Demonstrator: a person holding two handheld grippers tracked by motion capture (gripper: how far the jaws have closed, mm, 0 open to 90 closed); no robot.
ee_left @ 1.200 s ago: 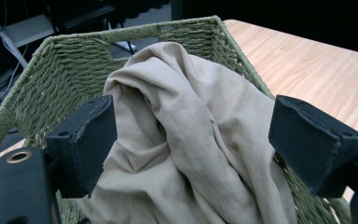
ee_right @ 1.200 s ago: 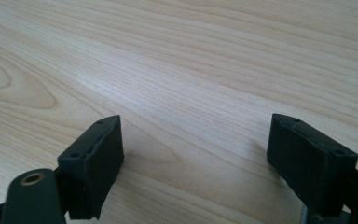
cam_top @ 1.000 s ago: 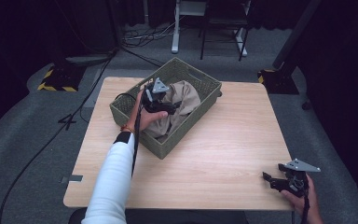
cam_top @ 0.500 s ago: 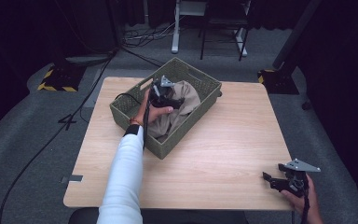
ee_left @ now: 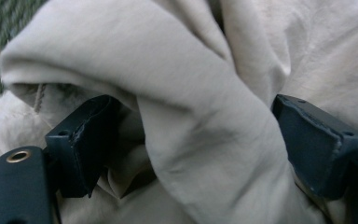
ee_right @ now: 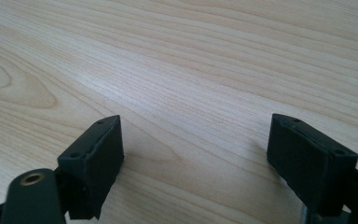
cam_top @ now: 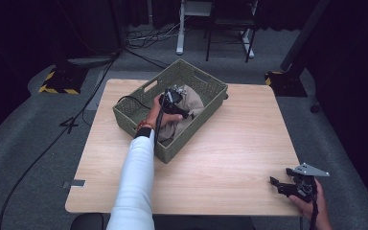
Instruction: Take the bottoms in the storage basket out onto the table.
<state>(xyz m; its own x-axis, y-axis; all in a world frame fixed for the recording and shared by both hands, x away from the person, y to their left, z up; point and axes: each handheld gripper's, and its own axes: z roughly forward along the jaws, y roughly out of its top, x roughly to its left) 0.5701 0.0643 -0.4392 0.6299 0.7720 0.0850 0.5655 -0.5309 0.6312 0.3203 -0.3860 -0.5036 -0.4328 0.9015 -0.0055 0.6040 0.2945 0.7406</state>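
A soft, creased beige cloth (ee_left: 205, 140) in the woven green basket (cam_top: 139, 117) is straddled by the spread left gripper (ee_left: 193, 135); the right gripper (ee_right: 193, 154) is held spread over smooth wood-grain table (ee_right: 191, 56).

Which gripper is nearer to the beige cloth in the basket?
Left. The left gripper is in the green basket, its open jaws on either side of a fold of the beige cloth. The right gripper sits open at the table's near right corner, far from it.

The left gripper (cam_top: 176, 98) reaches forward with jaws spread wide, while the right gripper (cam_top: 281, 184) rests low, jaws apart.
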